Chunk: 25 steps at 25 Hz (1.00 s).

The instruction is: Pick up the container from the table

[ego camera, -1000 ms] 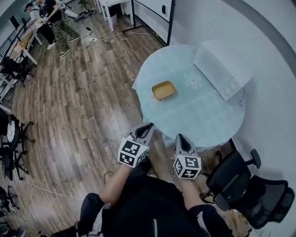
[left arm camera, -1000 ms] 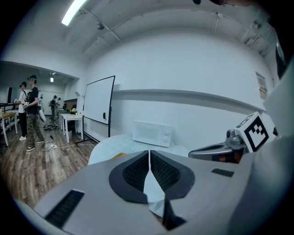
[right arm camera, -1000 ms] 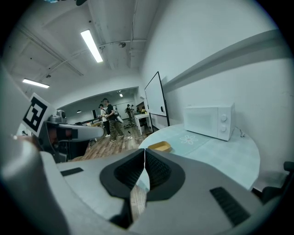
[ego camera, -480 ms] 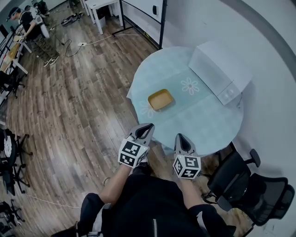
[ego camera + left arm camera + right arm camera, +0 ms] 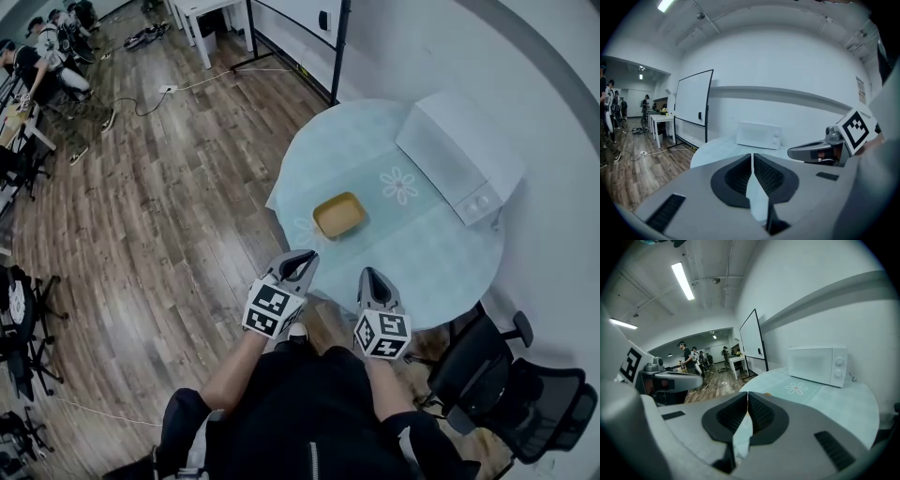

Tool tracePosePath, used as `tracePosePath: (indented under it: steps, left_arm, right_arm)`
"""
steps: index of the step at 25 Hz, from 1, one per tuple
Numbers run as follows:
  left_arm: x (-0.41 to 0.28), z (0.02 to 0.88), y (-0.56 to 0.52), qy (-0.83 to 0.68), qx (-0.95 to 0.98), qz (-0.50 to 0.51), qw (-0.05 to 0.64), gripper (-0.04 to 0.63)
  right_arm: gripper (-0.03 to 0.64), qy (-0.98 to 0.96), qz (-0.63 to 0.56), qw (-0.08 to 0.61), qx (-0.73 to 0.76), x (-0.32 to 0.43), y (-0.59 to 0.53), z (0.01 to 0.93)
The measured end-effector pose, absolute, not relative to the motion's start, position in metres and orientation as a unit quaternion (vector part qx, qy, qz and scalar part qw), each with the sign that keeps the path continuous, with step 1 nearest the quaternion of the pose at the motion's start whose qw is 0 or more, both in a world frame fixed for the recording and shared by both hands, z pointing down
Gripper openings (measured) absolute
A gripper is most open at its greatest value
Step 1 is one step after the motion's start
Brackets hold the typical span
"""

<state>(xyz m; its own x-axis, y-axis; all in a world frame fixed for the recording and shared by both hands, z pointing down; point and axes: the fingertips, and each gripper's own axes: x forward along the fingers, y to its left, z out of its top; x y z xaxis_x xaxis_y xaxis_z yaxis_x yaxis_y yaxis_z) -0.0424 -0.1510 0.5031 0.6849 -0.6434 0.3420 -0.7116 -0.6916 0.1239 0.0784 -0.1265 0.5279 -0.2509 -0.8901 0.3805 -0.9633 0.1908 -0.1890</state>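
Observation:
The container (image 5: 339, 215) is a shallow yellow-tan tray lying near the front left edge of the round pale-blue table (image 5: 441, 258). In the head view both grippers hover short of the table's near edge, pointing toward it. My left gripper (image 5: 300, 262) is shut with nothing in it, and its jaws (image 5: 752, 155) meet in its own view. To its right, my right gripper (image 5: 373, 277) is likewise shut and empty, jaws together (image 5: 747, 395). The container lies ahead of both grippers, a short way past their tips; neither touches it.
A white microwave (image 5: 459, 155) stands at the table's far right, against the wall. A black office chair (image 5: 502, 389) sits at the right, beside the table. A whiteboard on a stand (image 5: 693, 103) is behind the table at left. People stand far off at upper left (image 5: 47, 47).
The table and container have drawn nearer to both grippers in the head view. Both grippers stay shut and side by side.

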Motion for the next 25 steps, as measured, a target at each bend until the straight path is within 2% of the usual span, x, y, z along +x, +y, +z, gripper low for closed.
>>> tracePosePath:
  steps: [15,25]
  left_arm:
    - [-0.051,0.52,-0.181,-0.35,0.916,0.14,0.138,0.031]
    - [-0.043,0.54,-0.214,-0.359,0.909,0.155,0.145,0.088]
  right_arm:
    - [0.025,-0.753,0.206,0.095,0.618,0.071,-0.148,0.535]
    - [0.025,-0.753,0.21,0.096,0.616,0.081,-0.181,0.543]
